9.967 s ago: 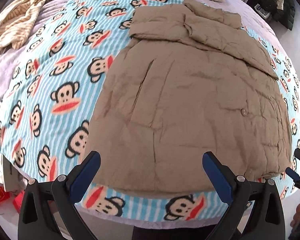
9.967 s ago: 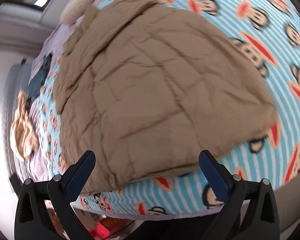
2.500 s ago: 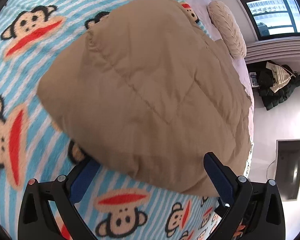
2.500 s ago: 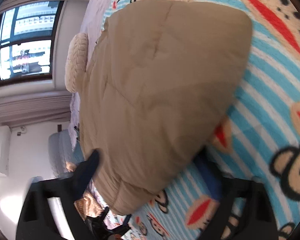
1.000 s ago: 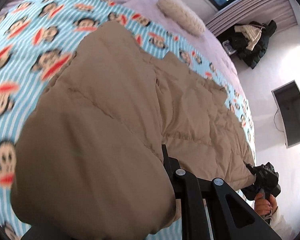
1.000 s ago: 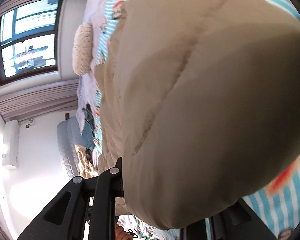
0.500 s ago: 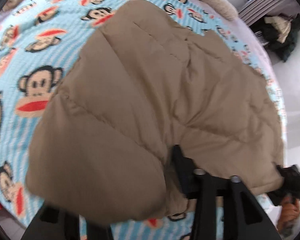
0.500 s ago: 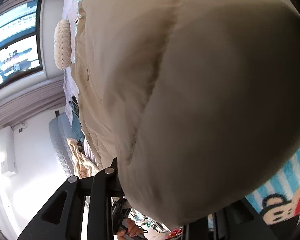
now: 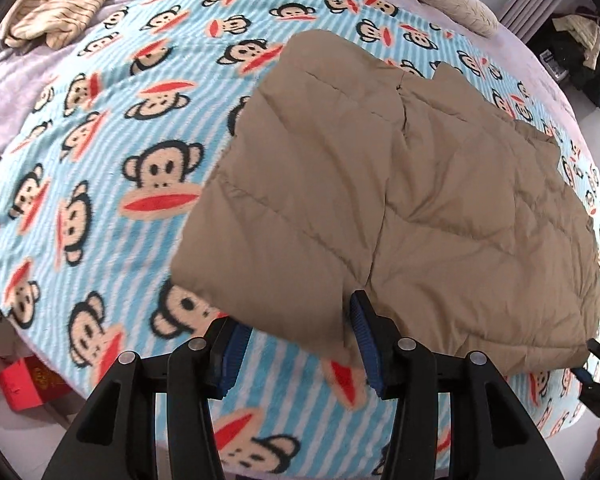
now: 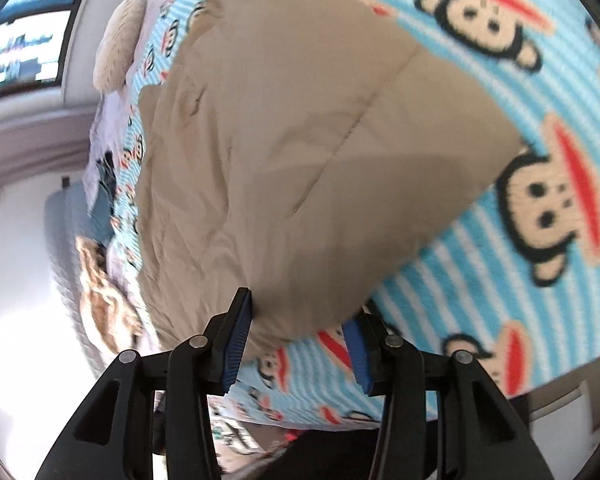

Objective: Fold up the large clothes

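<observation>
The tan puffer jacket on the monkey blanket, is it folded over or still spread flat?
Folded over. The tan puffer jacket has one side lying doubled on top of the rest, its edge running down the middle, on the monkey blanket.

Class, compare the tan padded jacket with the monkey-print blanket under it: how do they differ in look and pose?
The jacket is plain tan and quilted; the blanket is blue-striped with monkey faces. The jacket is folded over itself; the blanket lies spread in one layer. The jacket covers only part of the blanket. Both rest on the bed.

Both wrist views steeply down, close, sharing jacket (image 9: 400, 208).
</observation>
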Demonstrator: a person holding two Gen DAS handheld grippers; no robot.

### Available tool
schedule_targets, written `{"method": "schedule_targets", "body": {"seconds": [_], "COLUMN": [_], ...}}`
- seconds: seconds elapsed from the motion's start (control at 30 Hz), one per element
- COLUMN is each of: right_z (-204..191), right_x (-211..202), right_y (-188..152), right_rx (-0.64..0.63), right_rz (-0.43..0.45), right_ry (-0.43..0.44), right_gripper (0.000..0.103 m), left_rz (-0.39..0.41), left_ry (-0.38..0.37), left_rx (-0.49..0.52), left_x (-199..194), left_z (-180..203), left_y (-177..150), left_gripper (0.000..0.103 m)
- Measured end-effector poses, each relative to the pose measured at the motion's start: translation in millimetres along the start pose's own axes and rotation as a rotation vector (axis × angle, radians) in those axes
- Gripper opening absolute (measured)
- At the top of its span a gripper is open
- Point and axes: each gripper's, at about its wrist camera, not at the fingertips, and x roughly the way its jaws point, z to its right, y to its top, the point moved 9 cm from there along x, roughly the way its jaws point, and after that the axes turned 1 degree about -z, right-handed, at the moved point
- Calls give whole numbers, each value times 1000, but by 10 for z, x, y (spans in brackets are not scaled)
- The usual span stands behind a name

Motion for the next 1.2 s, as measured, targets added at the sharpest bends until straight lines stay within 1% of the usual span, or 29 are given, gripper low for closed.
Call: {"method": "schedule_targets", "body": {"seconds": [0.07, 0.1, 0.13, 0.23, 0.4, 0.6, 0.77, 0.8, 0.83, 0.87, 0.93, 1.0, 1.2], "right_z": [-73, -122, -216, -436, -795, -1082, -1150, -1152, -1147, -1147, -1139, -1120, -1142], "right_x": [-76, -84, -40, -79, 42, 324, 392, 396, 401, 409, 417, 438, 518], "right_y": [-22, -68, -194, -312, -438, -531, -527, -526, -529, -529, -528, -528, -561], "right_rx": [-47, -75, -98, -179, -323, -355, -357, -355, -352, -349, -344, -337, -334], "right_rz": [7, 7, 5, 4, -5, -47, -53, -53, -53, -53, -55, -56, -60], "right_ry": [-33, -45, -52, -70, -104, -109, -122, -127, -131, -136, -145, -154, -189], "right_gripper": [49, 49, 49, 49, 52, 53, 53, 53, 53, 53, 54, 58, 58], "left_rz": [0, -1, -2, -4, -12, 5, 13, 11, 10, 23, 31, 23, 21], "left_ry": [16, 22, 27, 34, 44, 56, 62, 61, 60, 62, 59, 62, 52], "left_rx": [7, 11, 16, 23, 38, 53, 91, 94, 94, 98, 116, 133, 151], "left_x": [-35, -55, -81, -116, -185, -268, -307, -302, -300, -316, -323, -294, -245], "left_z": [48, 76, 76, 125, 133, 87, 100, 104, 109, 120, 151, 180, 227], "left_y": [21, 31, 30, 69, 110, 228, 342, 355, 365, 394, 425, 455, 561], "left_gripper": [51, 51, 51, 51, 51, 51, 51, 64, 89, 94, 94, 94, 94]}}
